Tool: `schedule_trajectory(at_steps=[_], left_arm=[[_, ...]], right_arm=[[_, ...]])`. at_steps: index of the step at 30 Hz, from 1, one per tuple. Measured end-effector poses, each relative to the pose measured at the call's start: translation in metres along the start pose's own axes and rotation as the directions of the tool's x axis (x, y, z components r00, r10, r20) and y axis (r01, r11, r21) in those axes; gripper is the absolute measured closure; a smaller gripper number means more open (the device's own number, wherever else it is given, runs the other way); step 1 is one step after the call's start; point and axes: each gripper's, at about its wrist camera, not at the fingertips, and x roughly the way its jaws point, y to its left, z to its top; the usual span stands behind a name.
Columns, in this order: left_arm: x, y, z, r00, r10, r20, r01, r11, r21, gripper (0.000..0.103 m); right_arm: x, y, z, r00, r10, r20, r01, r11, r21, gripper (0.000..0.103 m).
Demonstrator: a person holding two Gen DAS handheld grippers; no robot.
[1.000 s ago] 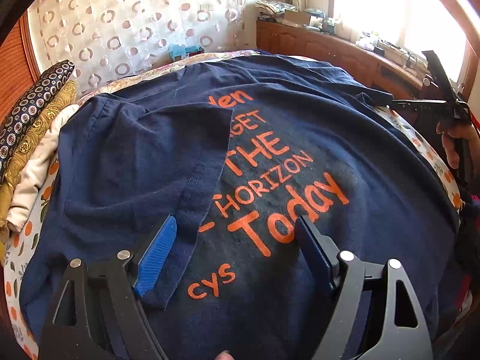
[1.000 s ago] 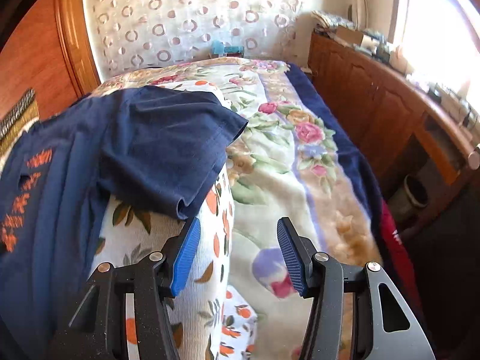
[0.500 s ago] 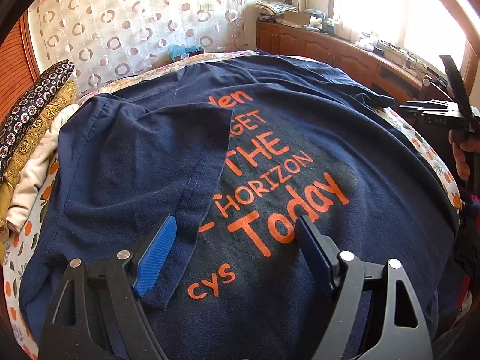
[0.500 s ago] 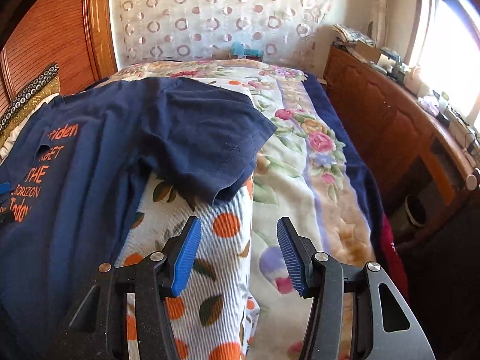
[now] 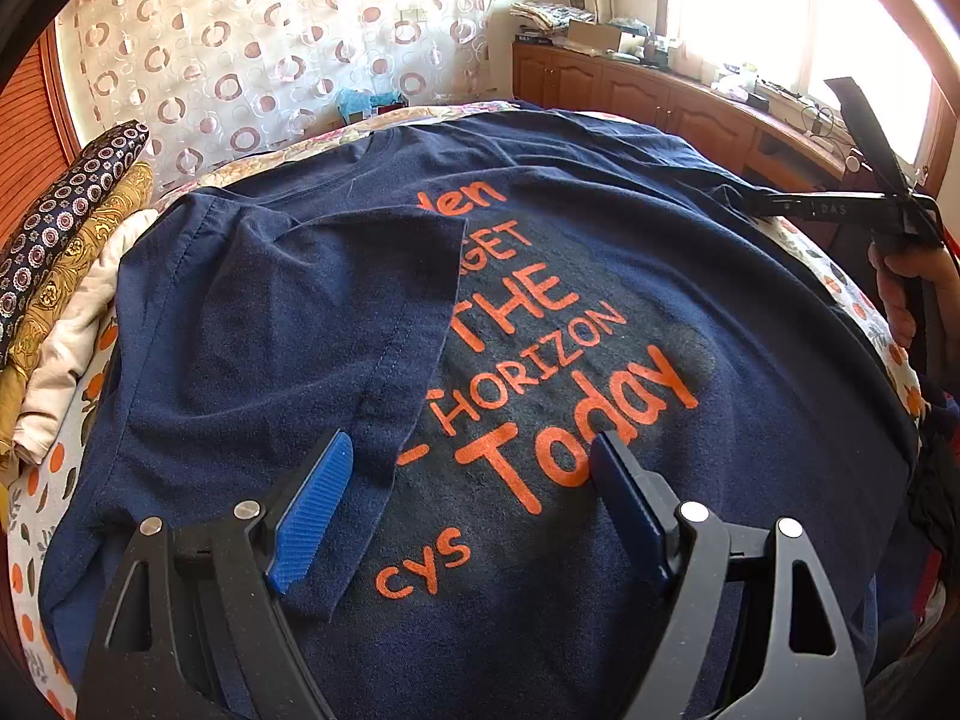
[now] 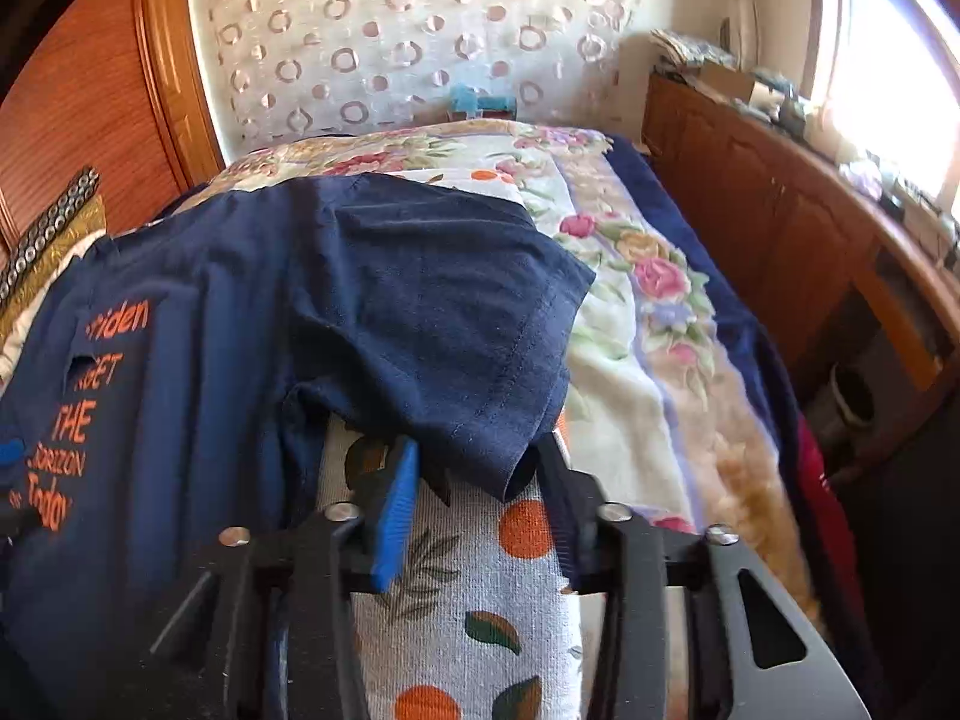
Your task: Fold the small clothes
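Left wrist view shows the navy T-shirt [image 5: 540, 312] spread face up over the orange-print sheet [image 5: 36, 480] on the bed, its orange lettering readable down the chest. One fold is already in place: the sleeve on the pillow-stack side [image 5: 312, 312] lies turned in over the shirt's front, its hem covering the start of the printed lines. The left gripper [image 5: 462, 498] hovers over the lower part of the lettering with its jaws spread wide and nothing between them, so it is released and idle.

At the shirt's far edge, toward the wooden cabinets [image 5: 660, 102], the other tool is seen held by a hand [image 5: 906, 288]. From the right wrist view, the right gripper [image 6: 474, 480] has just been closing on the other sleeve [image 6: 444, 324], whose hem corner sits between the blue pads. The pads look to be pinching or about to pinch that corner; motion blur keeps me from saying the grip is firm. This sleeve lies flat, pointing outward from the shirt onto the floral blanket [image 6: 636, 324].

Judging by this, the task is in its early part. One sleeve is folded, the second is only being taken up and has yet to be laid across the chest, and the body of the shirt is unfolded at full length. Folding the hem up toward the collar remains.
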Motion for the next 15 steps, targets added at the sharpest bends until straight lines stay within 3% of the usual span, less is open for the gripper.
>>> schedule_trajectory(at_steps=[2, 9, 12, 15], left_arm=[[0.0, -0.001, 0.0, 1.0, 0.001, 0.0, -0.001, 1.0, 0.0, 0.021], [-0.018, 0.01, -0.002, 1.0, -0.006, 0.028, 0.007, 1.0, -0.03, 0.021], [-0.039, 0.02, -0.002, 0.998, 0.011, 0.067, -0.008, 0.999, -0.054, 0.021], [-0.053, 0.032, -0.004, 0.996, 0.014, 0.087, -0.007, 0.997, -0.079, 0.021]], right_arm=[[0.0, 0.0, 0.003, 1.0, 0.011, 0.007, -0.011, 1.0, -0.011, 0.097], [-0.04, 0.022, 0.045, 0.989, 0.047, 0.138, -0.039, 0.998, -0.055, 0.097], [-0.061, 0.059, 0.058, 0.974, 0.119, 0.192, -0.092, 0.986, -0.141, 0.097], [-0.076, 0.108, 0.052, 0.953, 0.236, 0.188, -0.187, 0.951, -0.248, 0.097]])
